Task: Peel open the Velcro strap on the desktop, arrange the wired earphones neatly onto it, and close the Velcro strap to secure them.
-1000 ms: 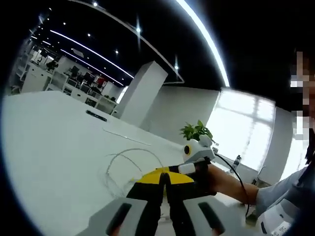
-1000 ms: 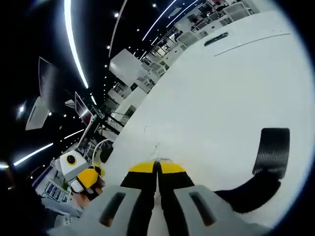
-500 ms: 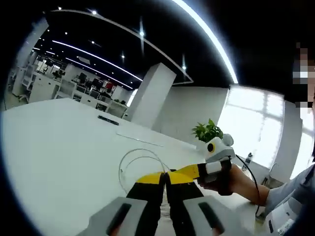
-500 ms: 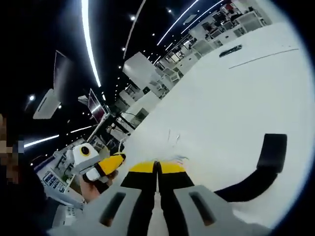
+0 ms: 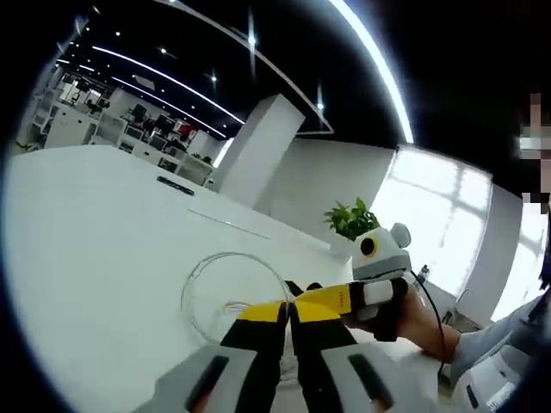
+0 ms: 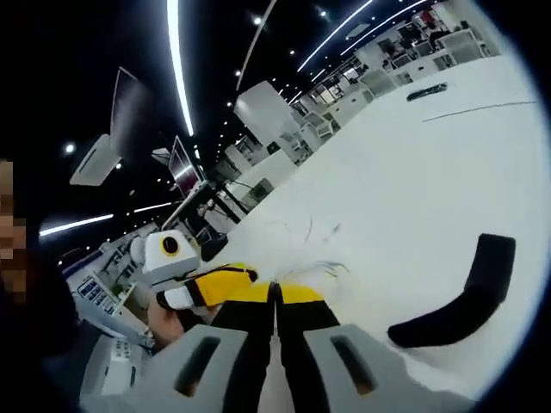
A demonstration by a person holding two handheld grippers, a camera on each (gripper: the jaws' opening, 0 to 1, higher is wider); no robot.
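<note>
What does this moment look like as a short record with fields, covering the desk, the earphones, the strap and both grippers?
surface: white desktop
earphones: thin white cable looped in a coil on the desktop, ahead of the left gripper
strap: black Velcro strap lying on the desktop, one end curled upward, to the right of the right gripper
left gripper: jaws together, tips at the coil
right gripper: jaws together, tips beside the left gripper's, cable strands just ahead
background: potted plant, black bar-shaped item far across the desktop
</note>
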